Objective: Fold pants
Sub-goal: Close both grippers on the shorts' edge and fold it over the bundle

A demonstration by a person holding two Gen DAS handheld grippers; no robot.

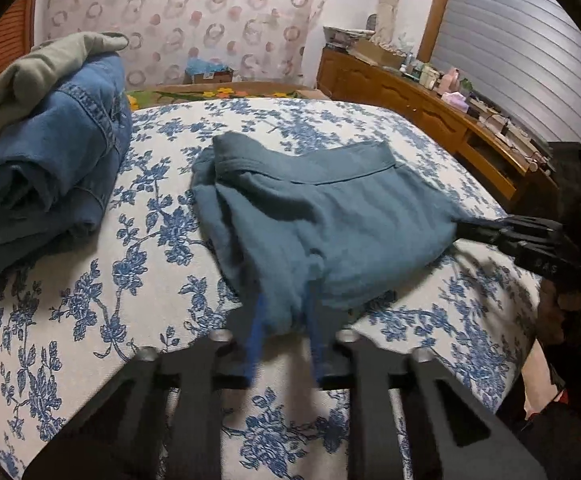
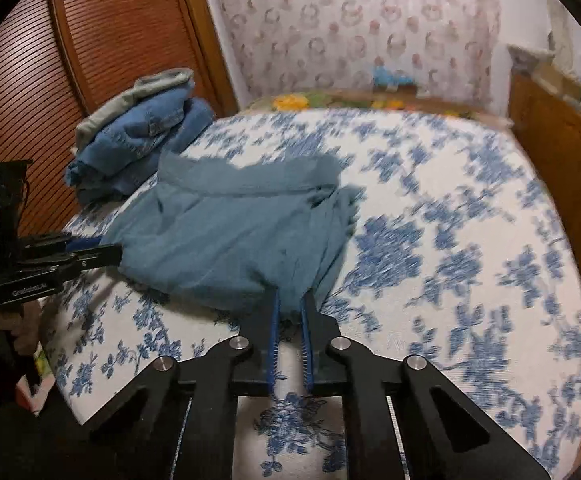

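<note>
Teal-blue pants [image 1: 322, 216] lie folded over in a bundle on the floral bedspread [image 1: 150, 240]; they also show in the right wrist view [image 2: 226, 236]. My left gripper [image 1: 286, 300] is shut on the near edge of the pants, and it shows from the side in the right wrist view [image 2: 110, 250]. My right gripper [image 2: 290, 296] is shut on another edge of the pants, and it shows at the right in the left wrist view [image 1: 462, 226]. The fabric hides the fingertips of both grippers.
A pile of folded denim and a grey-green garment [image 1: 50, 152] sits on the bed's left side, also in the right wrist view [image 2: 142, 140]. A wooden dresser [image 1: 430, 108] with clutter runs along the right. A wooden louvred door [image 2: 70, 60] stands at the left.
</note>
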